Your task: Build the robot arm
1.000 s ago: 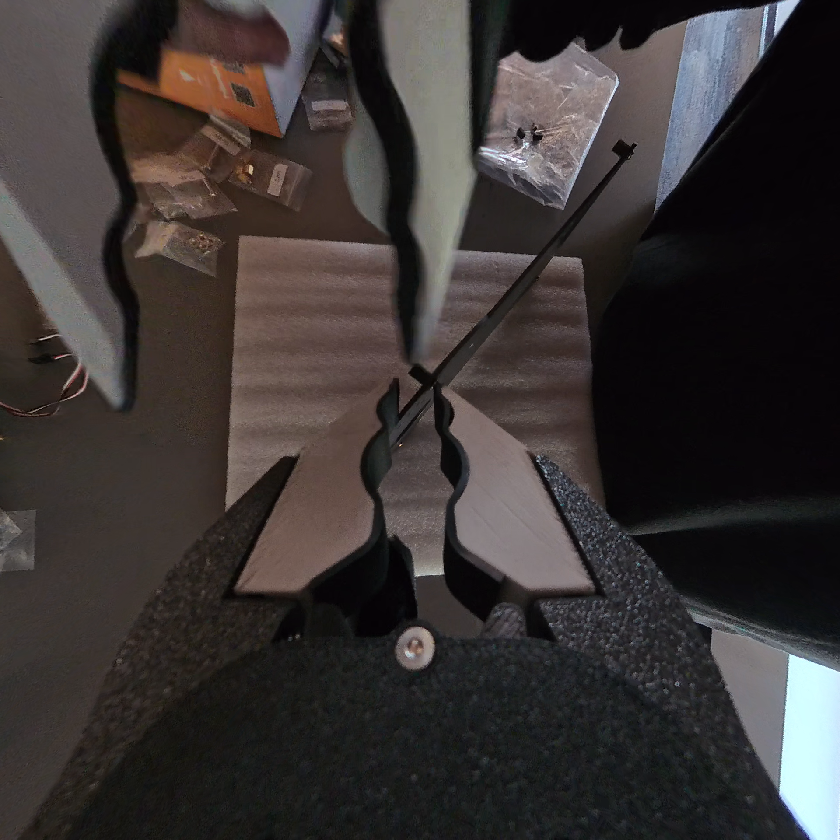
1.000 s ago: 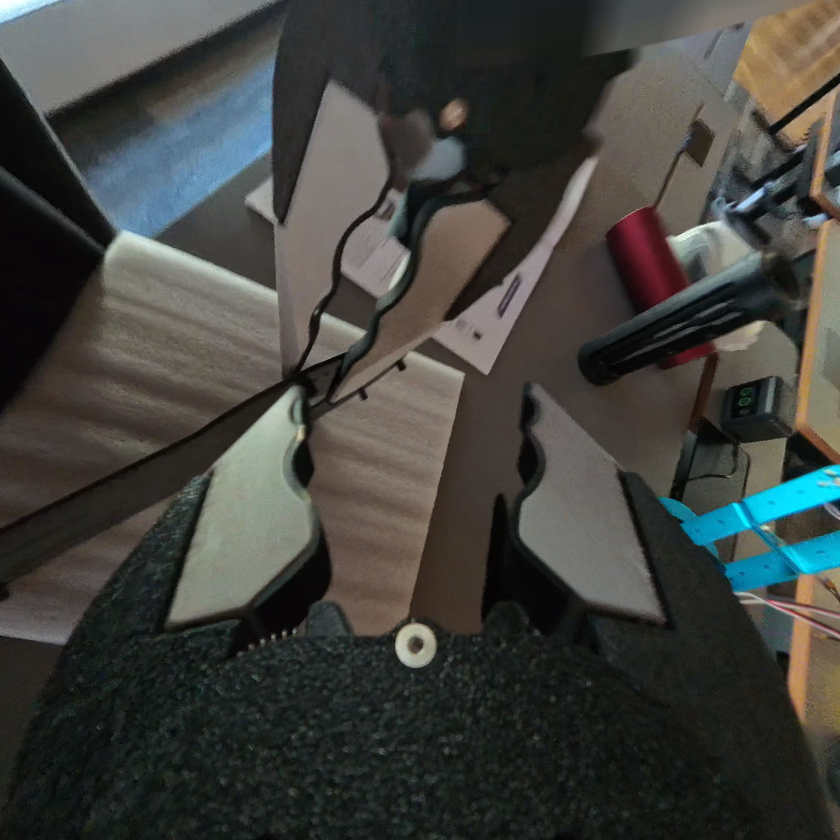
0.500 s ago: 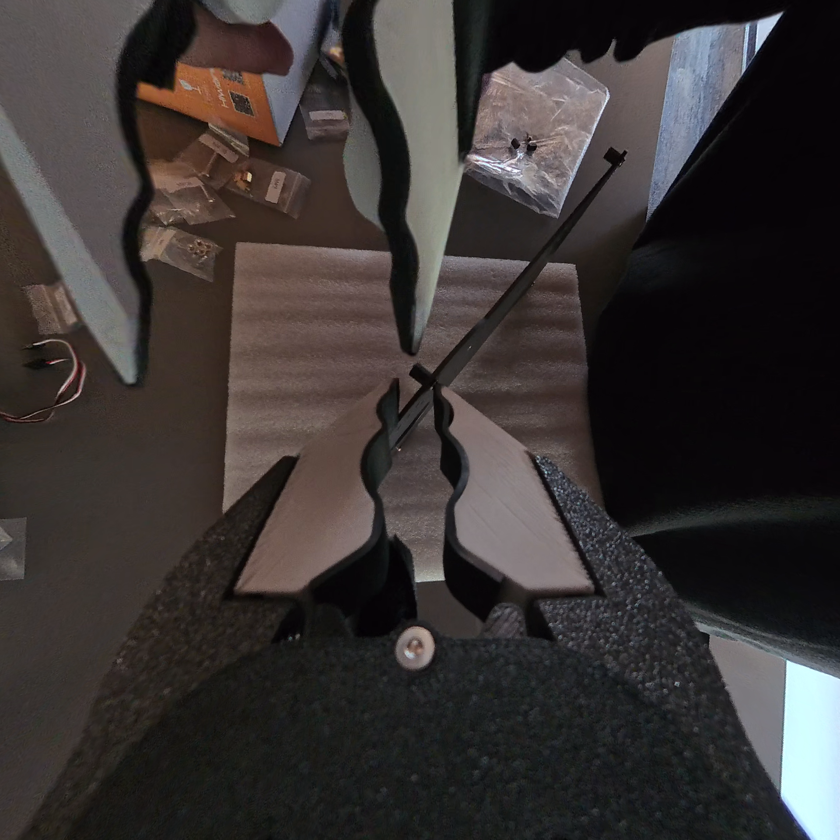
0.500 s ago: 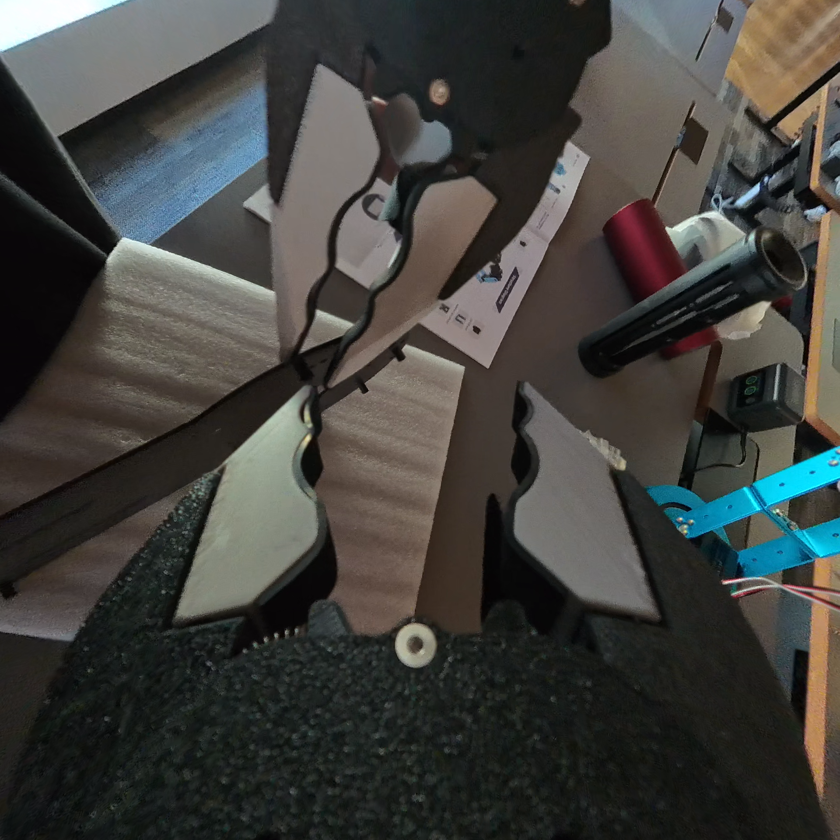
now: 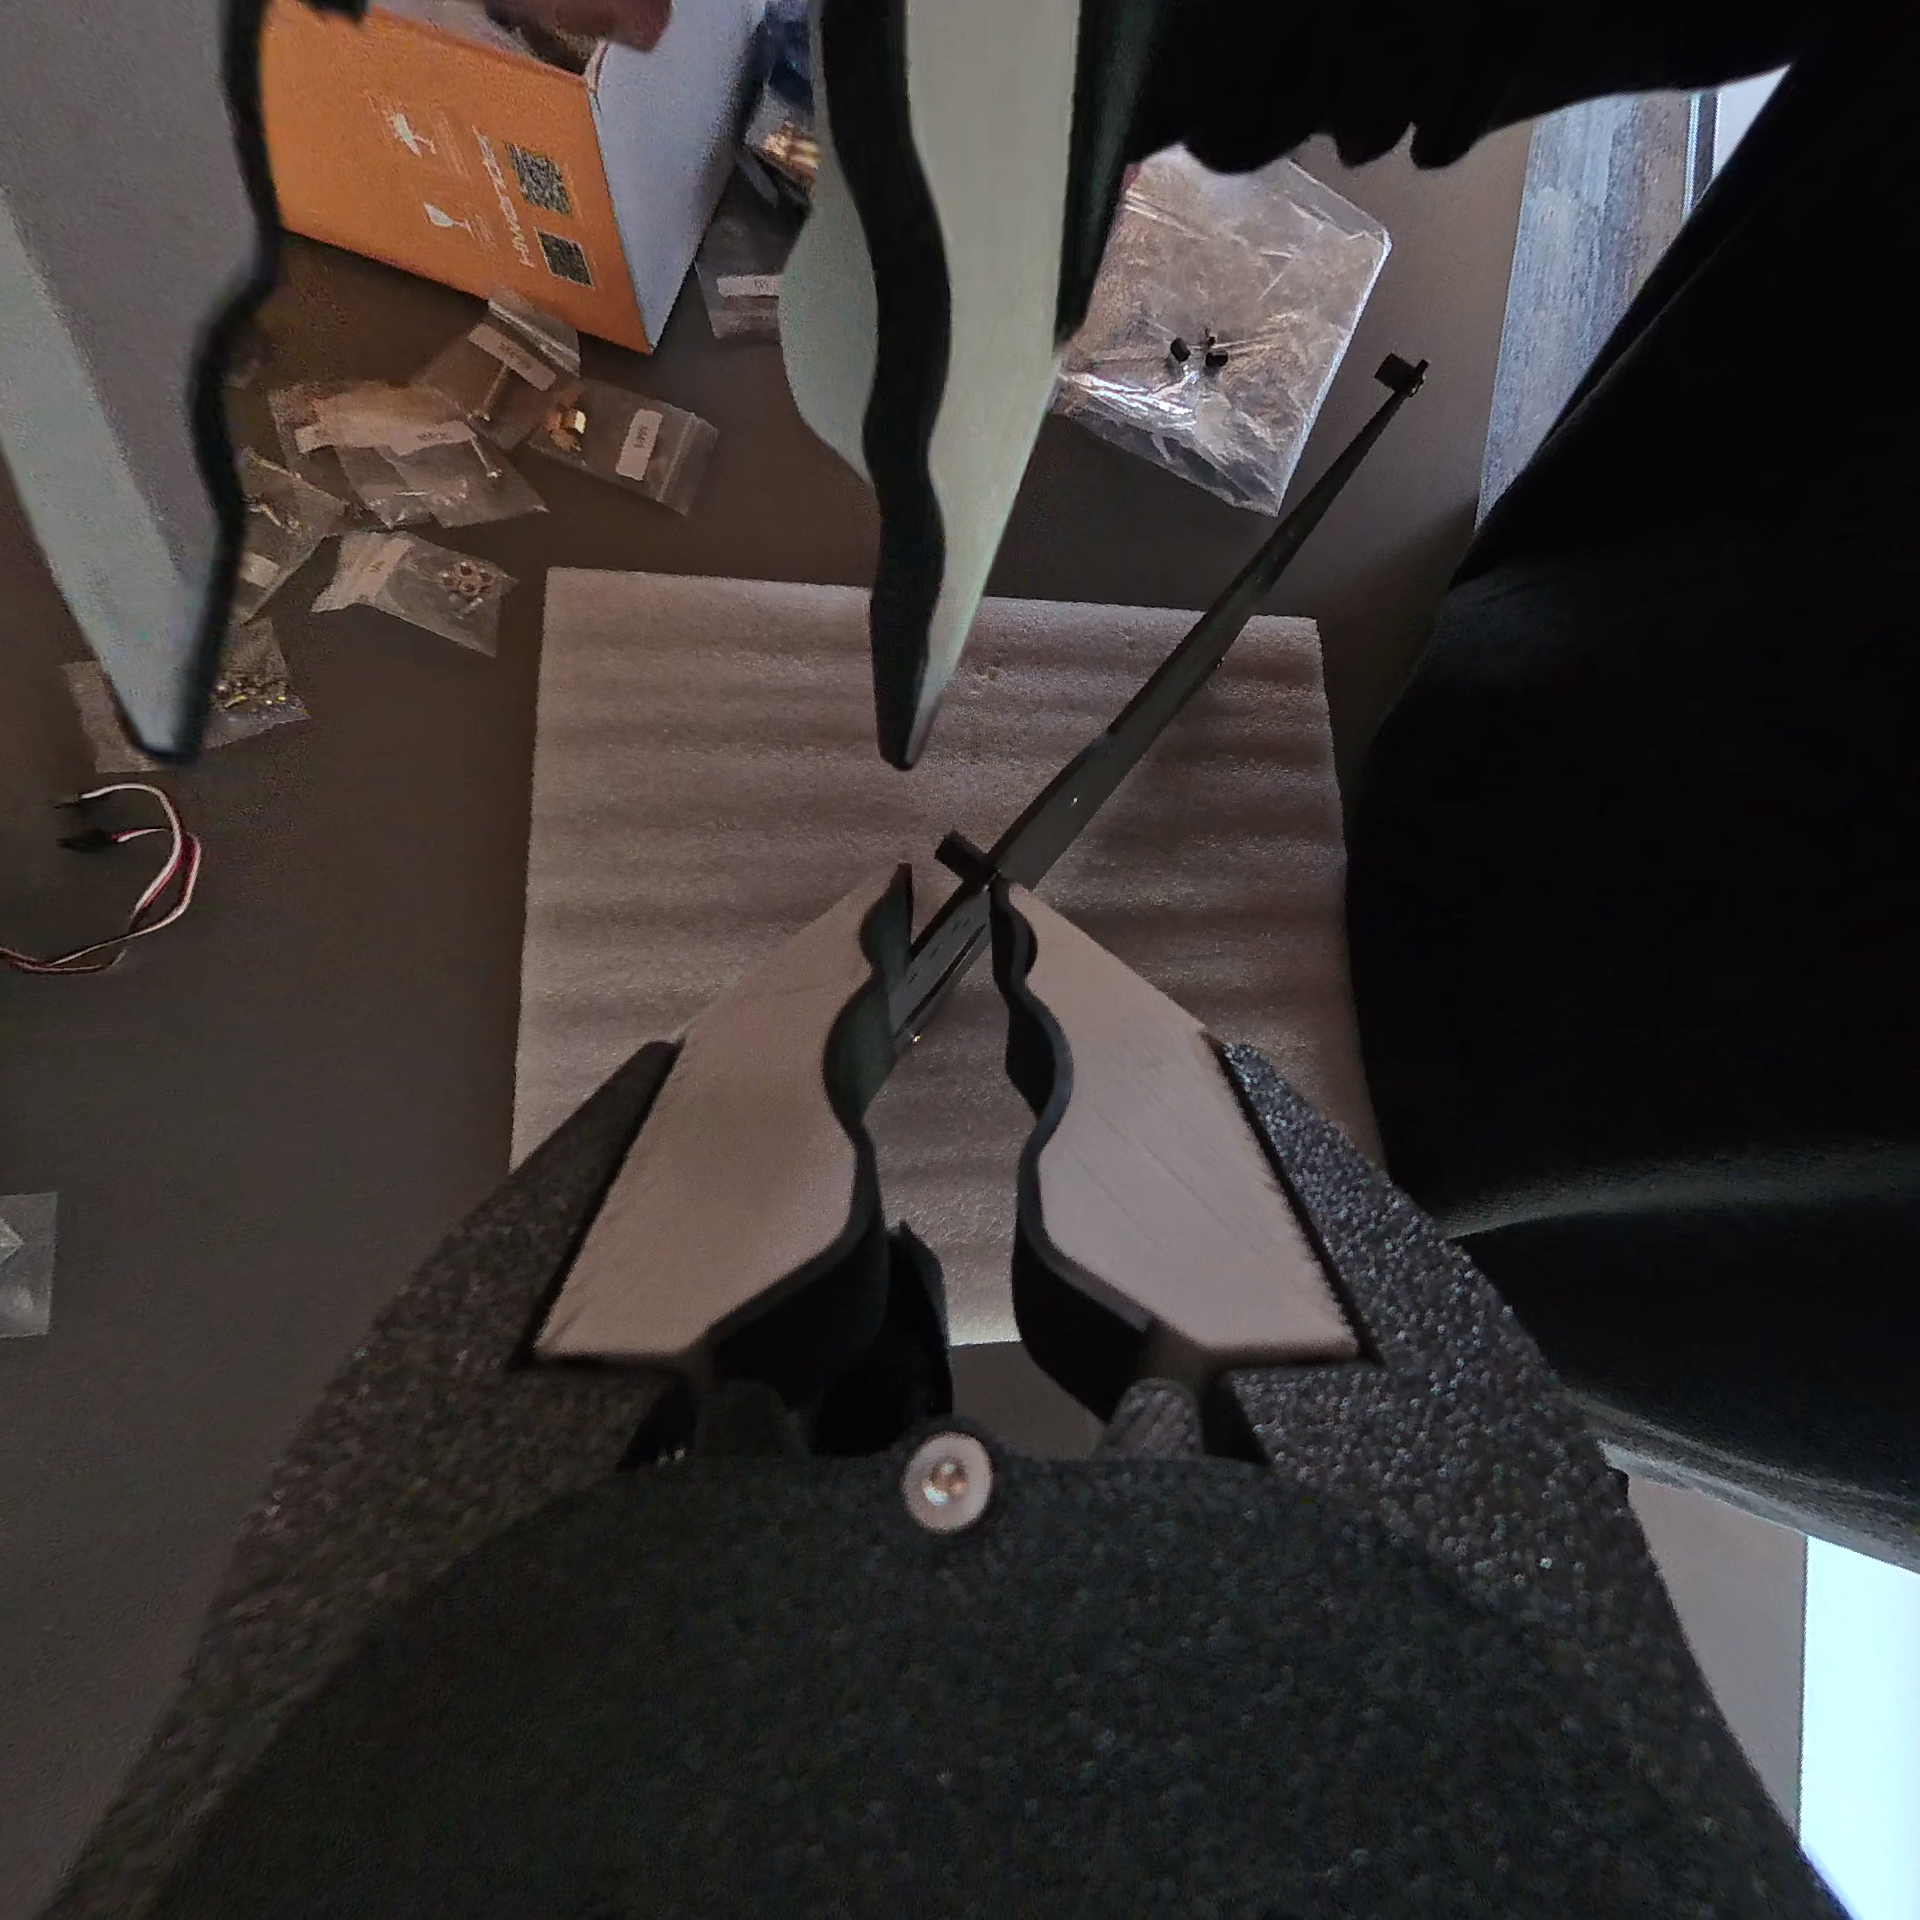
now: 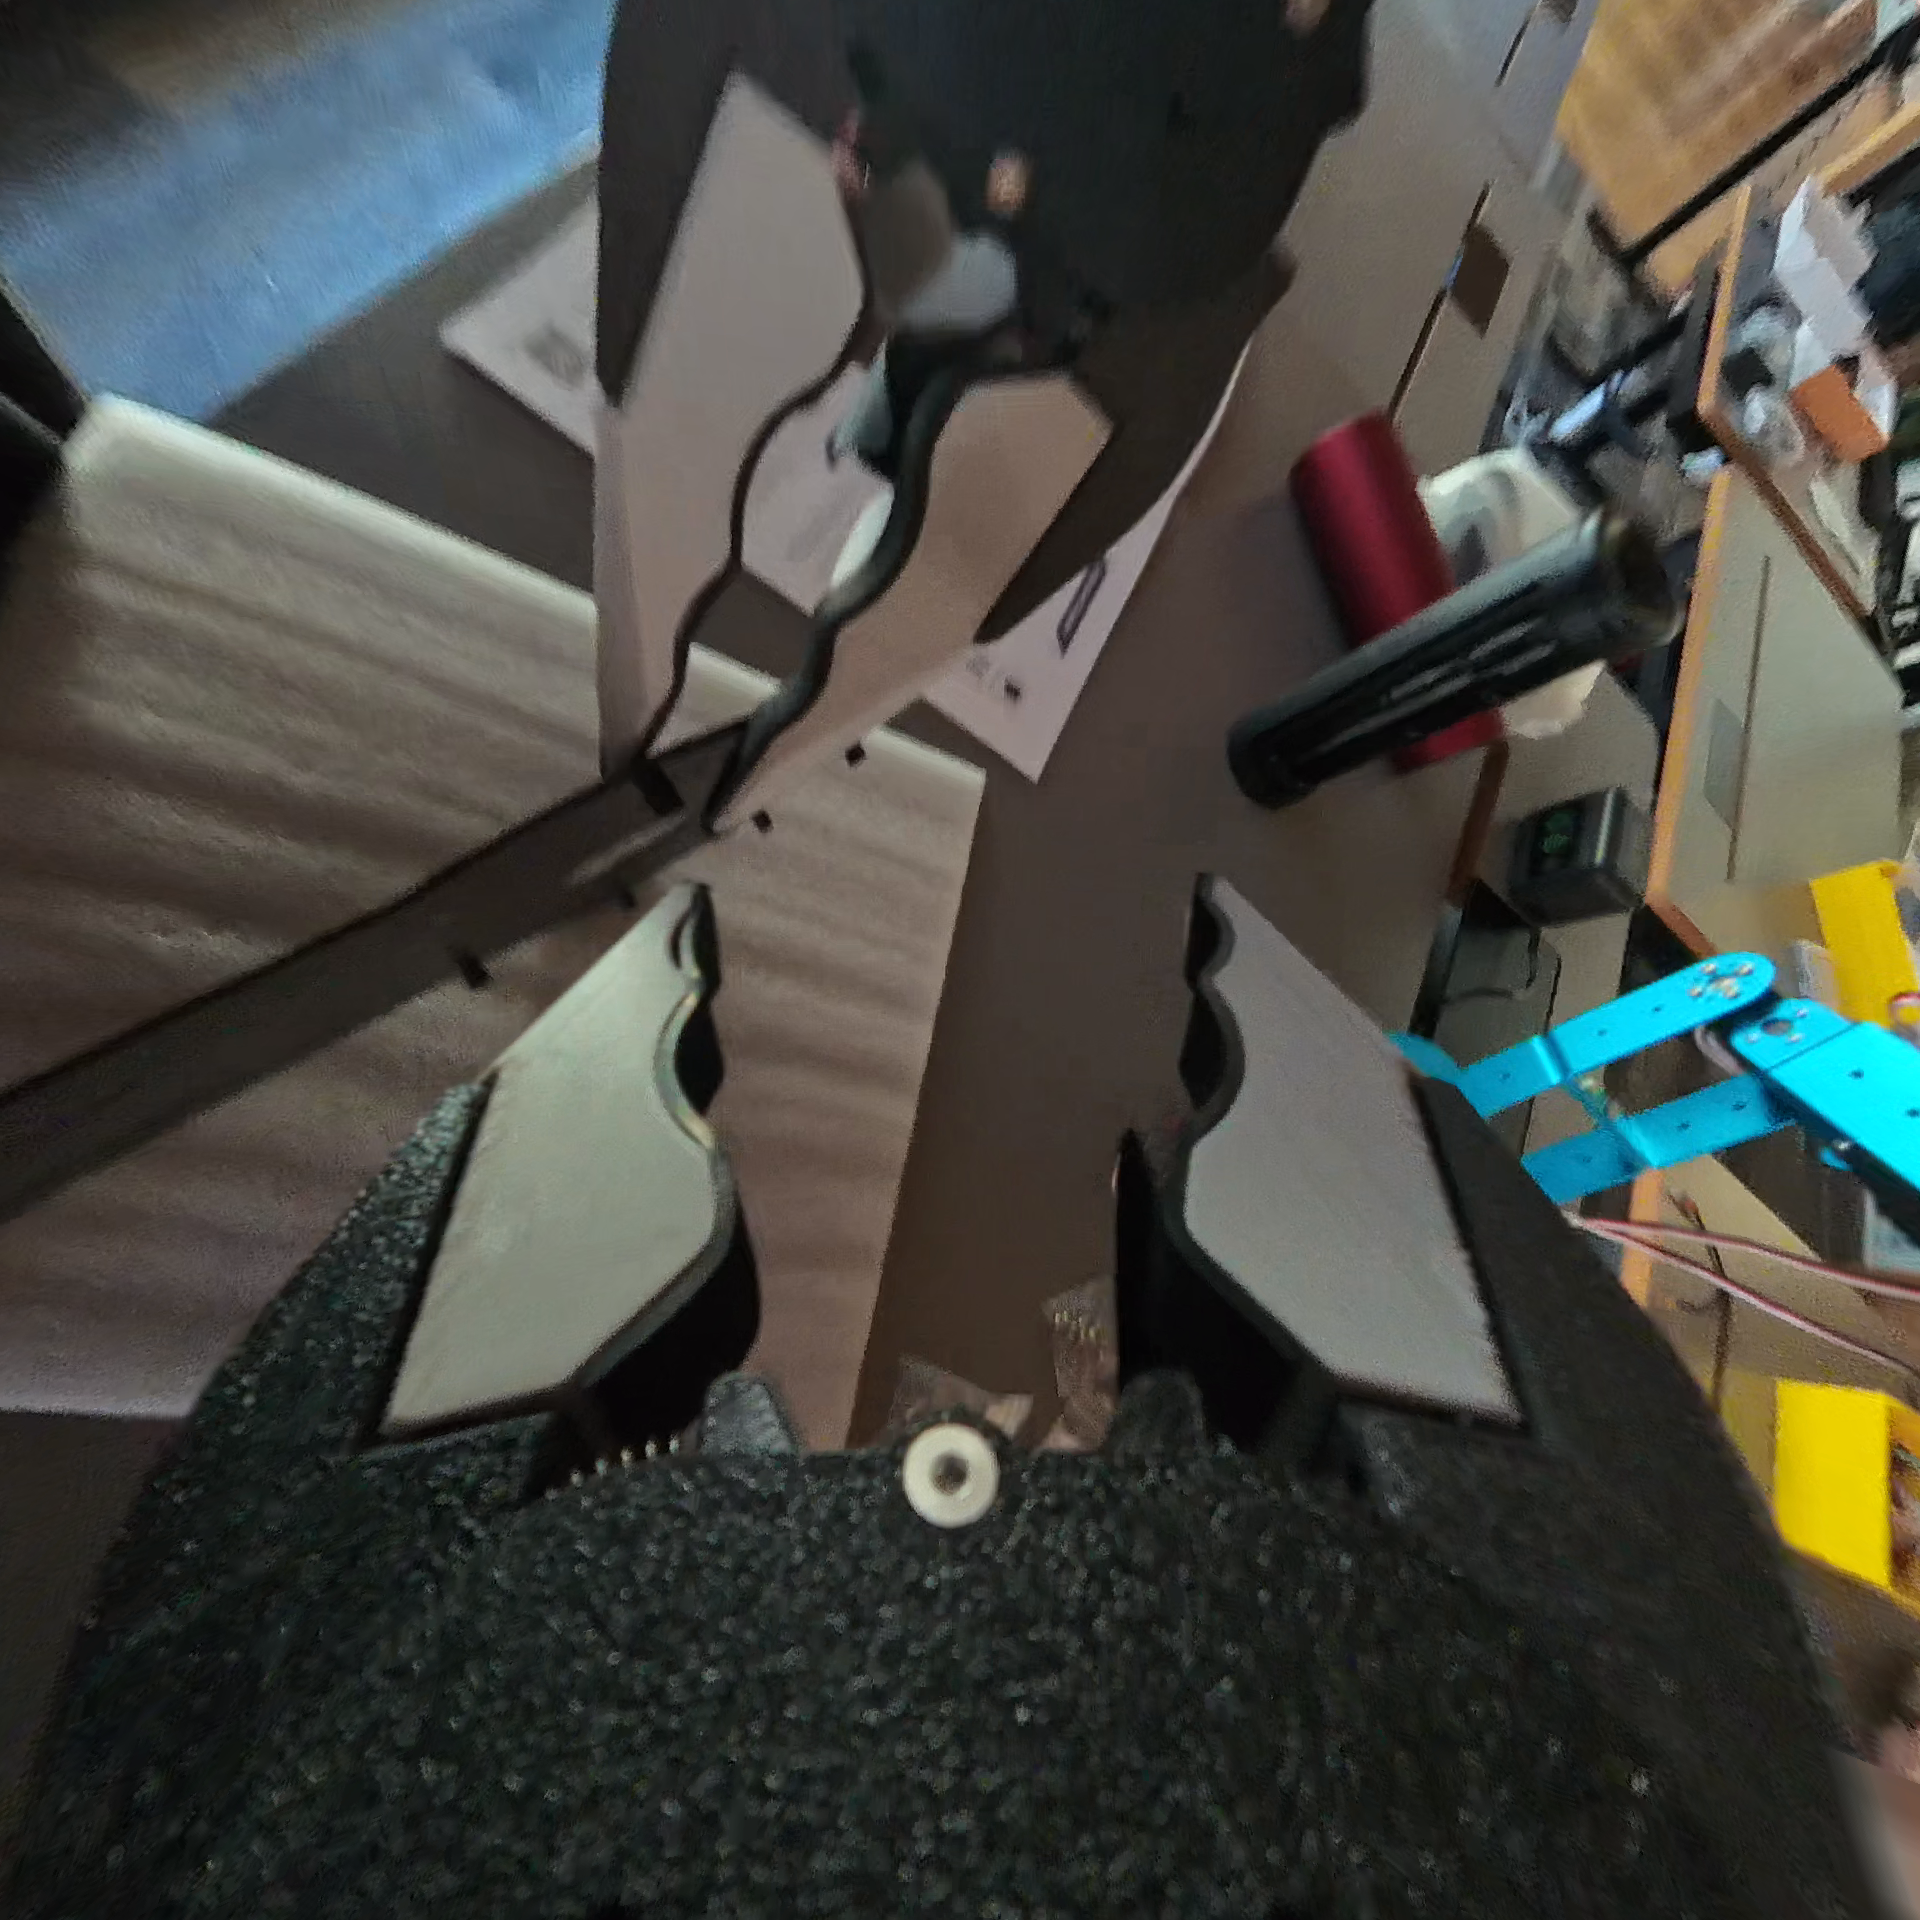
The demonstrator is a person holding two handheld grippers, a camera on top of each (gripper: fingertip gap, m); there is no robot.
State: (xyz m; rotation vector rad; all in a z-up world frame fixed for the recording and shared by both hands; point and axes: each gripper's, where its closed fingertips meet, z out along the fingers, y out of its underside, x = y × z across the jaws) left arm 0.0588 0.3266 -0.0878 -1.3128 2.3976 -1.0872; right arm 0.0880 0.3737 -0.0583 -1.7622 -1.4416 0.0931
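Observation:
My left gripper (image 5: 954,883) is shut on one end of a long thin black strip (image 5: 1195,665) and holds it above a white foam sheet (image 5: 707,831). The strip runs up and to the right to a small black end piece. In the right wrist view the left gripper (image 6: 675,795) pinches the strip (image 6: 312,1008), which slants down to the left over the foam sheet (image 6: 260,644). My right gripper (image 6: 951,899) is open and empty, its left fingertip just below the strip and apart from it. It hangs open at the top of the left wrist view (image 5: 532,753).
An orange and white box (image 5: 447,177), several small bags of hardware (image 5: 416,457), a clear bag (image 5: 1216,343) and loose wires (image 5: 135,883) lie around the foam. A paper leaflet (image 6: 1029,696), red cylinder (image 6: 1361,520), black tube (image 6: 1455,665) and blue metal arm (image 6: 1662,1060) lie beyond. A person's dark clothing (image 5: 1662,831) fills the right.
My right gripper has drawn back a little from the strip; its left fingertip, close against the strip before, now stands apart. The left gripper keeps its hold.

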